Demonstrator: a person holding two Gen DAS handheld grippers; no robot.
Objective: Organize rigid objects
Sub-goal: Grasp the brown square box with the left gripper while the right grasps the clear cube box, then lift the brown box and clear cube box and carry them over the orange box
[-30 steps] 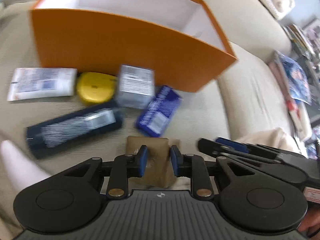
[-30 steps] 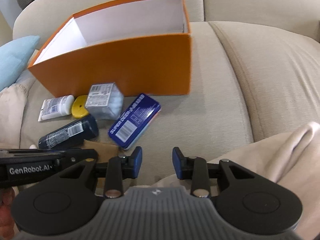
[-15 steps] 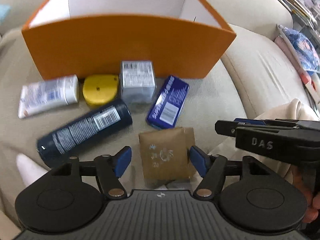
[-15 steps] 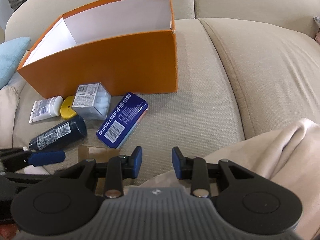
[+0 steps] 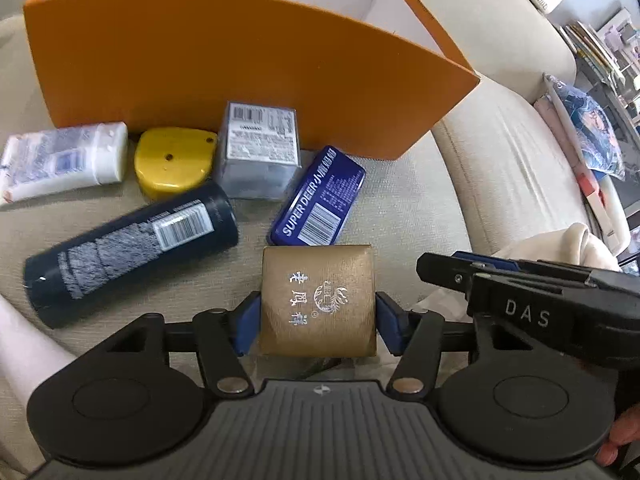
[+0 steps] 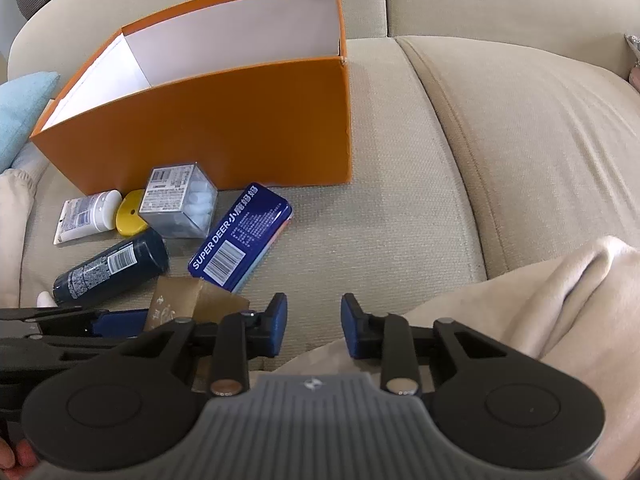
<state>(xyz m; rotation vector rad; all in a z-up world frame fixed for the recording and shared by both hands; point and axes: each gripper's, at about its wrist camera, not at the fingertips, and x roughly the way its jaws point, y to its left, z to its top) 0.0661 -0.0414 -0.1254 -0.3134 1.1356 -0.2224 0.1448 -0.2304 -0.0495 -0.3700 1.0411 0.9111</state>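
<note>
Gold box (image 5: 318, 300): on sofa, at six o'clock of blue tin (image 5: 318, 196), between closing jaws of left gripper (image 5: 318, 322); pads at its sides. Advice: squeeze evenly at mid-height, lift straight toward orange bin (image 5: 240, 64) at twelve o'clock. Left gripper pitched steeply downward. Right gripper (image 6: 313, 326): half-spread, empty.

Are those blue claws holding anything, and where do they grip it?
The left gripper is closing on the gold box, pads at its two sides. The right gripper holds nothing.
</note>
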